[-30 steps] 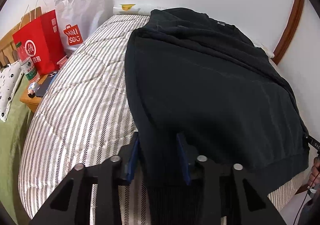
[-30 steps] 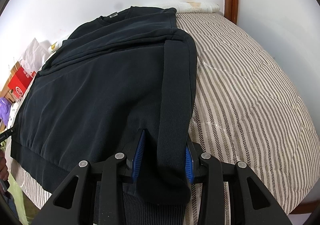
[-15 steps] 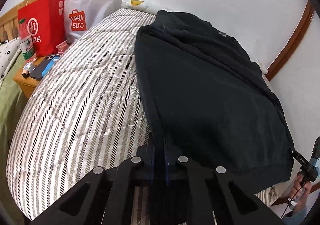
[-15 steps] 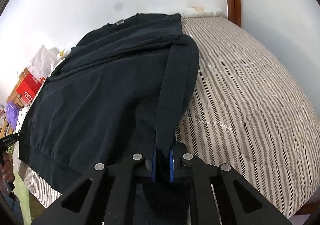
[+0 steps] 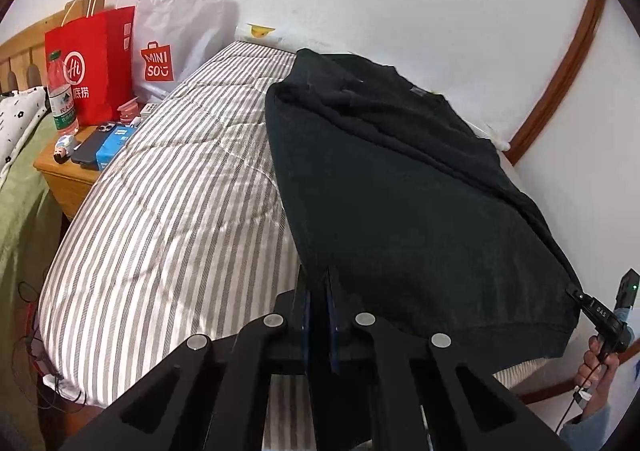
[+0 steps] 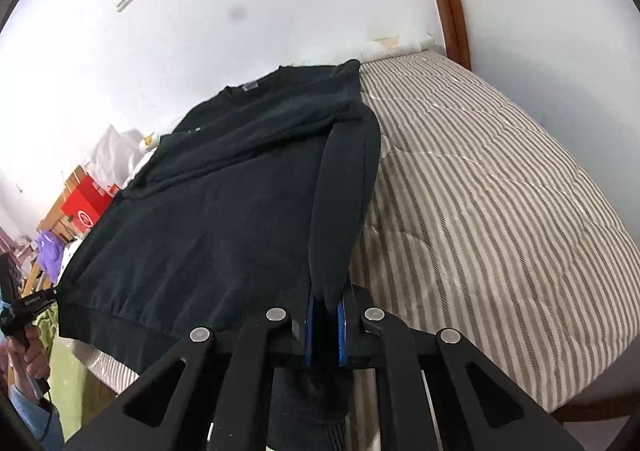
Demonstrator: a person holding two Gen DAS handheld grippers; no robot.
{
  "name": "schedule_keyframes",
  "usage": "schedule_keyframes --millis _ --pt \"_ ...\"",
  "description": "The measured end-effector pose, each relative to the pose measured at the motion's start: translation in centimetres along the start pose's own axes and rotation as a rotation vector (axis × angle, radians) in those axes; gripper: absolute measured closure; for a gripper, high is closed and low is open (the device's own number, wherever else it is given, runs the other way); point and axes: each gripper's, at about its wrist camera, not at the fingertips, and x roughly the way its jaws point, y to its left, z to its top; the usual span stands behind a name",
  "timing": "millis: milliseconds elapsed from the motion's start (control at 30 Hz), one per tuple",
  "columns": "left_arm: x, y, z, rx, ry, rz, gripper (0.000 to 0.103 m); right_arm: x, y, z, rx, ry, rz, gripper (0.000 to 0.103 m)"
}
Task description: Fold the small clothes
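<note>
A black sweatshirt [image 5: 400, 191] lies spread on the striped bed, its sleeves folded in over the body; it also shows in the right wrist view [image 6: 224, 219]. My left gripper [image 5: 319, 291] is shut on the sweatshirt's near left hem corner and holds it lifted off the bed. My right gripper [image 6: 326, 301] is shut on the near right hem corner together with the folded sleeve [image 6: 344, 203]. The other gripper shows at the edge of each view, at the opposite hem corner.
The striped bed cover [image 5: 168, 219] extends left of the sweatshirt and, in the right wrist view [image 6: 500, 211], to its right. A wooden nightstand [image 5: 68, 175] holds a red bag [image 5: 92, 63], a white MINISO bag [image 5: 172, 47], a bottle [image 5: 60, 95] and phones. White wall behind.
Both grippers have closed on the hem corners, from open a second ago. Both have since risen and pulled back, lifting the near hem off the bed.
</note>
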Motion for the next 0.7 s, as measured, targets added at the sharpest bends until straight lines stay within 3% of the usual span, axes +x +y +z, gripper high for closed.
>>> schedule_keyframes --millis 300,700 --pt "-1.0 -0.6 1.4 -0.003 -0.045 -0.036 0.096 -1.5 -0.3 0.4 0.004 -0.042 0.033 0.095" --pt "-0.8 -1.2 9.2 0.008 -0.162 -0.05 0.096 -2.6 1.2 8.6 -0.013 -0.191 0.095 0.096"
